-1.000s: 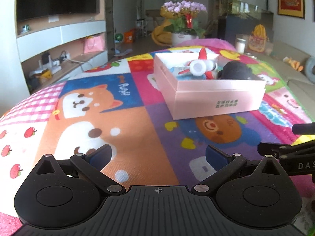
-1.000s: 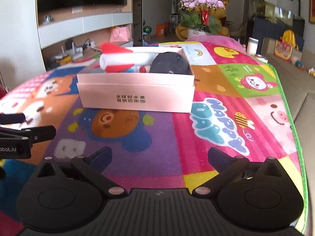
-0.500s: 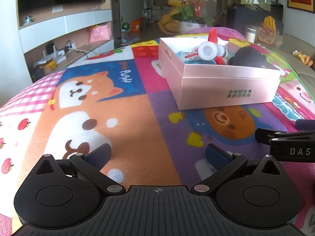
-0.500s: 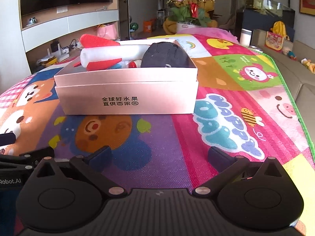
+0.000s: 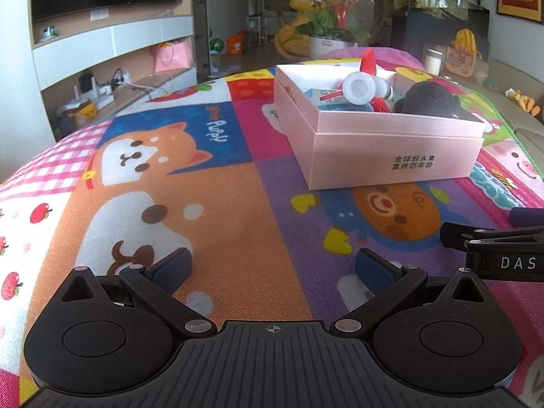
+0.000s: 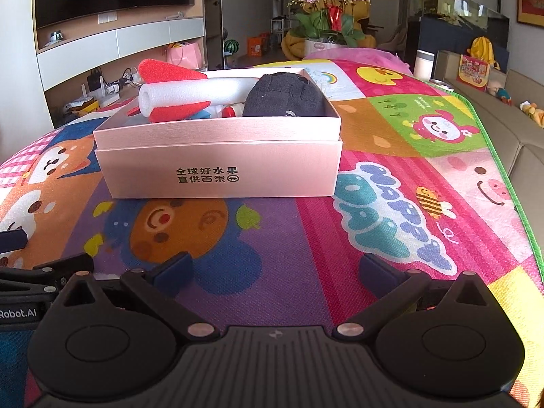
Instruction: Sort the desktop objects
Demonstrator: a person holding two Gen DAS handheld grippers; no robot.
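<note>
1. The sorting looked close to finished: the pink gift box [image 6: 217,166] sat on the cartoon play mat [image 6: 391,224] that covered the counter, and it already held a foam rocket [image 6: 190,93] with red fins and a black plush item [image 6: 284,97] lying beside it.
2. A small blue and white carton [image 5: 323,97] showed under the rocket in the left wrist view; what it was I could only guess, as most of it was hidden.
3. No loose object lay on the visible mat around the box, so little or nothing seemed left to gather.
4. The left hand-held gripper [image 5: 272,267] hovered low over the mat with its jaws spread wide and nothing between them.
5. The right hand-held gripper [image 6: 273,268] was likewise released and empty, just beside the left one and facing the box's printed side.
6. Compared with a second before, the box filled more of both views and appeared lower and nearer, which suggests both grippers had dropped toward the mat and edged forward; the jaws had the same spread, and the box's contents had not shifted.
</note>
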